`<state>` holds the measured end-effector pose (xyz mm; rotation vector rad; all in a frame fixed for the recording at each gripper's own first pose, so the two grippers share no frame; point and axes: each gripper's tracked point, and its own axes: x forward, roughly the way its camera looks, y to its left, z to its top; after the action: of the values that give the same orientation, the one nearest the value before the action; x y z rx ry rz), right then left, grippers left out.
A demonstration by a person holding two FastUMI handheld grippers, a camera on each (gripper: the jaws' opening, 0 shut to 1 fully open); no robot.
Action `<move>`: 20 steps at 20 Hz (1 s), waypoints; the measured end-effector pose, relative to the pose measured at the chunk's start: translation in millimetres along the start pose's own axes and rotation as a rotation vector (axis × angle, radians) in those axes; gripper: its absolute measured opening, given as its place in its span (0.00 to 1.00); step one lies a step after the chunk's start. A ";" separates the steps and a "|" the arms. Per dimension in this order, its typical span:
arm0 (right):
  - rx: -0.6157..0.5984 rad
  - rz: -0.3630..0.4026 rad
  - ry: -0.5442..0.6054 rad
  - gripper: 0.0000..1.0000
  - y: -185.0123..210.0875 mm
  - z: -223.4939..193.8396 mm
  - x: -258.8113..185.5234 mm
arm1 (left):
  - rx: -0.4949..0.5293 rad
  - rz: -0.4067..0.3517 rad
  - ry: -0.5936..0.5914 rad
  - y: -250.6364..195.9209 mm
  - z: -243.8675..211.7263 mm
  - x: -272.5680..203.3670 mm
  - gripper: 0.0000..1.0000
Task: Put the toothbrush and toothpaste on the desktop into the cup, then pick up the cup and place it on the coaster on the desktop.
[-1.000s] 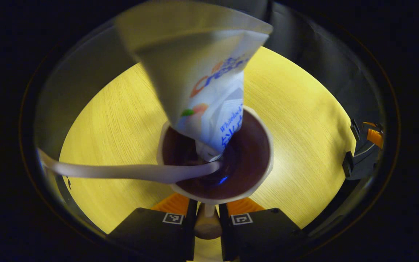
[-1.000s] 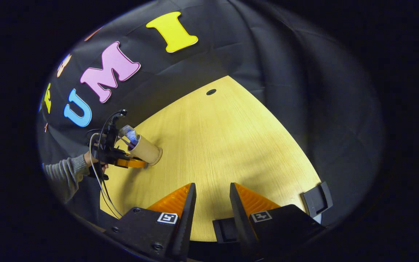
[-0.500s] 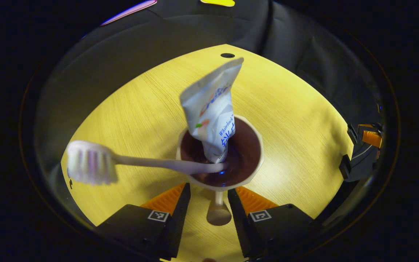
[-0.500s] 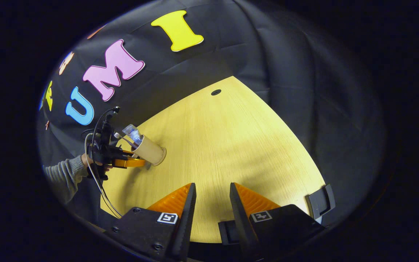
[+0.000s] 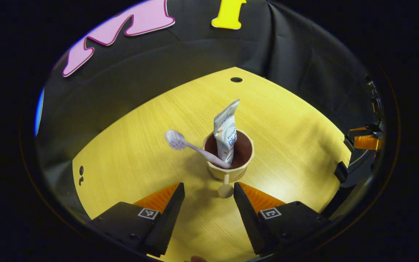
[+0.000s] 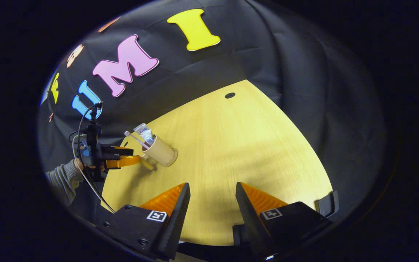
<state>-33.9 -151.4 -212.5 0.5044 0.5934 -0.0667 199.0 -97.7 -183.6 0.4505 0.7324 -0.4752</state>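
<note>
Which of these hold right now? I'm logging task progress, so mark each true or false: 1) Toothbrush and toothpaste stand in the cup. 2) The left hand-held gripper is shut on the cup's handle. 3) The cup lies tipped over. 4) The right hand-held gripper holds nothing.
1) True: the toothbrush and toothpaste tube both stand in the cup.
2) False: the left hand-held gripper is open, its fingers apart from the handle.
3) False: the cup stands upright on the desktop.
4) True: the right hand-held gripper is open and empty.

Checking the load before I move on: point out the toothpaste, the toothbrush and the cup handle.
toothpaste tube [image 5: 226, 133]: left gripper view, middle of its body.
toothbrush [image 5: 175, 140]: left gripper view, bristle head.
cup handle [image 5: 226, 187]: left gripper view, its rounded end.
</note>
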 end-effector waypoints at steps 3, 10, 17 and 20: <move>-0.025 0.028 0.002 0.84 16.4 3.2 3.1 | -0.035 0.044 -0.057 3.8 -2.0 -27.1 0.88; -0.070 0.088 0.004 0.98 48.6 13.3 10.0 | -0.147 0.174 -0.233 6.3 -0.5 -102.6 0.96; -0.108 0.144 -0.012 0.98 85.8 23.0 6.9 | -0.336 0.192 -0.307 -9.8 -6.5 -139.2 0.96; -0.140 0.175 -0.017 0.98 105.8 25.3 5.0 | -0.365 0.210 -0.334 -14.6 -12.7 -144.6 0.96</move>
<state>4.8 -70.3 -151.1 0.4178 0.5313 0.1352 90.5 -66.3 -91.2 0.0974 0.4283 -0.2033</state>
